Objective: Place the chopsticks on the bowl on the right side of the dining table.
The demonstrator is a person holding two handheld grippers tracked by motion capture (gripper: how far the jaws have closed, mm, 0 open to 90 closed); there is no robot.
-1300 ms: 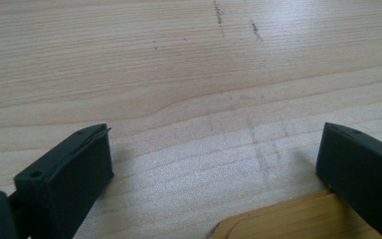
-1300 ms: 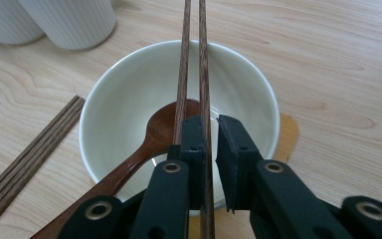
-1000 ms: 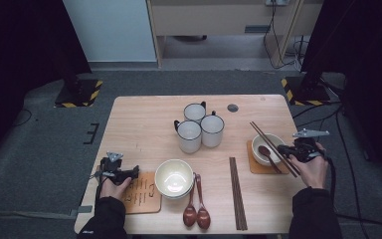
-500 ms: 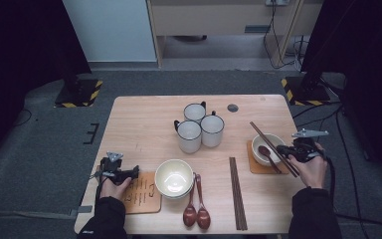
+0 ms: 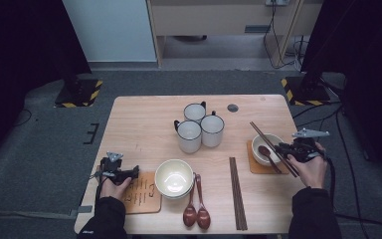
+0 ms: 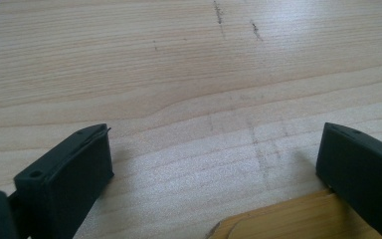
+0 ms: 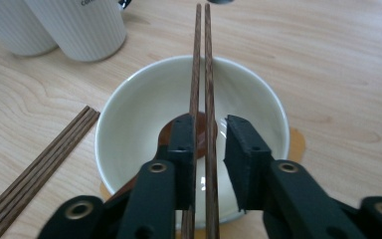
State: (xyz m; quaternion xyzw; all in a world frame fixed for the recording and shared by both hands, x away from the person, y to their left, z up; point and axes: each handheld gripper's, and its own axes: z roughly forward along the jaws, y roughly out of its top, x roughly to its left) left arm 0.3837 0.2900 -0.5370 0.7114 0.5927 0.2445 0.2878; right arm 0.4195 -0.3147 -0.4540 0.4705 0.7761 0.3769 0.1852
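The right gripper (image 7: pixel 210 164) has just been opening; its parted jaws straddle the pair of dark wooden chopsticks (image 7: pixel 202 74), no longer pinching them. Their long axis runs straight up the frame across the small white ceramic bowl (image 7: pixel 129 114). The left gripper (image 6: pixel 214 169), lower left in the high view, stands spread and empty.

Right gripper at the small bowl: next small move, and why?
Probably lift the right gripper straight back off. Its jaws have just been opening, and the chopsticks already lie across the small bowl rim, between the pads with a gap on one side, so they look placed.

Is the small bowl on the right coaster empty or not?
Not empty. The small bowl holds a brown spoon, and a pair of chopsticks lies across its rim, between the jaws of the right tool.
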